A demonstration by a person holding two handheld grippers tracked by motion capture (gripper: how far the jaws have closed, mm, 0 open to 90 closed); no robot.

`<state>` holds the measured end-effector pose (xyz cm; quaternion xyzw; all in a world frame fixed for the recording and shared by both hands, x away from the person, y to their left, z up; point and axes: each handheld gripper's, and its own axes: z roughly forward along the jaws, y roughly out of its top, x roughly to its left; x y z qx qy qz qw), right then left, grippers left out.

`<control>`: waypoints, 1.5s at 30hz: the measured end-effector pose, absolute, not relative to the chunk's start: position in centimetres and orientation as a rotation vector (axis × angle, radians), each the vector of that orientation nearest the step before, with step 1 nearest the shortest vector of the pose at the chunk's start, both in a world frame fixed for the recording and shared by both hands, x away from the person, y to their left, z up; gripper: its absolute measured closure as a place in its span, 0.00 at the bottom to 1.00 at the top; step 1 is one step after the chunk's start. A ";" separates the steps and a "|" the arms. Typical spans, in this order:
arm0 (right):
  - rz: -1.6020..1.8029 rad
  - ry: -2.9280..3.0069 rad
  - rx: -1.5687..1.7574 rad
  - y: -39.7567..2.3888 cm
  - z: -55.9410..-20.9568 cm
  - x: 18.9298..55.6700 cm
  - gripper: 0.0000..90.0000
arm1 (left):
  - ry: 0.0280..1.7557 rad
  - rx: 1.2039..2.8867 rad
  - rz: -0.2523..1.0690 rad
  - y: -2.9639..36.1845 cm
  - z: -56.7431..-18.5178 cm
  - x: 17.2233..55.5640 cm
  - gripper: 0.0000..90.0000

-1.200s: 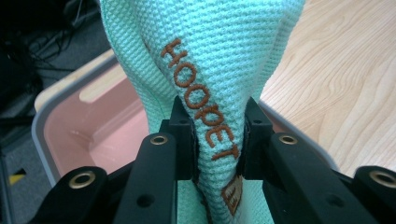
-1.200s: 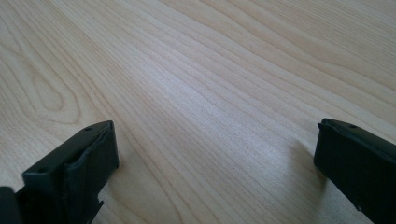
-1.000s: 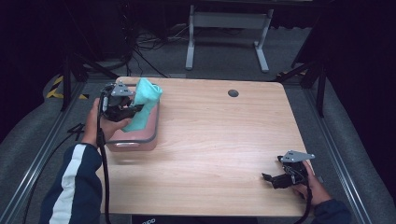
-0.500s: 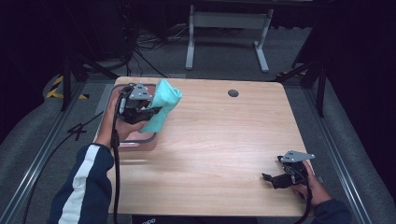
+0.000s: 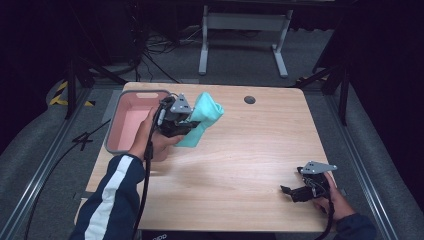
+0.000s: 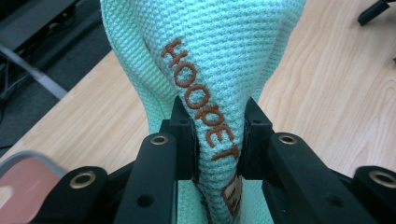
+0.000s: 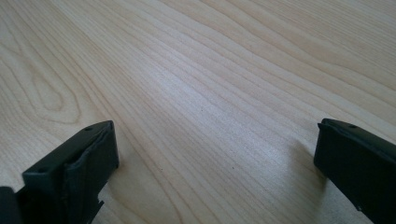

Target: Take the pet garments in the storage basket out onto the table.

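**Jaws pinched on a soft green cloth, lifted beside the pink tub**

The fingers (image 6: 184,140) of the left gripper (image 5: 176,120) are closed tight on a bunched fold of the cloth (image 6: 205,60), squeezing it to a narrow neck between the two black pads. The cloth is mint green with a waffle weave and orange stitched lettering running along the pinched ridge; a small label sits low on the fold, near the pads. Above the grip it bulges out and flops to either side, so it looks soft, light and limp, with nothing stiff inside. A pinch on a gathered fold, as here, seems the sensible hold; the textured weave should give the pads good purchase, though a thin edge alone could slide out.

From the high view, the cloth (image 5: 202,120) hangs from the gripper above the table (image 5: 240,165), just to the right of the pink tub (image 5: 131,122), which stands at the table's far left corner and looks empty.

The right gripper (image 5: 302,189) rests low at the near right of the table, well apart from the cloth. Its fingers (image 7: 74,163) stand wide with bare wood between them, holding nothing.
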<state>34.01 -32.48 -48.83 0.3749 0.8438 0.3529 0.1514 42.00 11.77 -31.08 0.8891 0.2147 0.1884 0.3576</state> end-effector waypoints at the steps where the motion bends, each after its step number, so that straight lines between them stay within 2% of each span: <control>1: 1.013 2.422 1.076 -32.5 -48.8 34.0 0.00 | 0.548 2.299 0.481 11.5 -31.2 42.0 0.81; 11: 1.013 2.423 1.076 -32.5 -48.8 34.0 0.00 | 0.507 2.347 0.408 7.9 -33.5 42.5 0.80; 22: 1.013 2.422 1.076 -32.5 -48.8 34.0 0.00 | 0.461 2.456 0.326 4.3 -38.0 42.4 0.80; 29: 1.013 2.422 1.076 -32.5 -48.8 34.0 0.00 | 0.453 2.498 0.283 3.3 -40.3 42.5 0.79; 36: 1.014 2.422 1.077 -32.5 -48.8 34.0 0.00 | 0.447 2.537 0.255 2.9 -41.7 42.3 0.75; 42: 1.014 2.422 1.076 -32.5 -48.8 34.0 0.00 | 0.438 2.545 0.251 2.8 -42.2 42.3 0.63; 45: 1.014 2.422 1.077 -32.5 -48.8 34.0 0.00 | 0.441 2.541 0.255 2.7 -42.2 42.1 0.65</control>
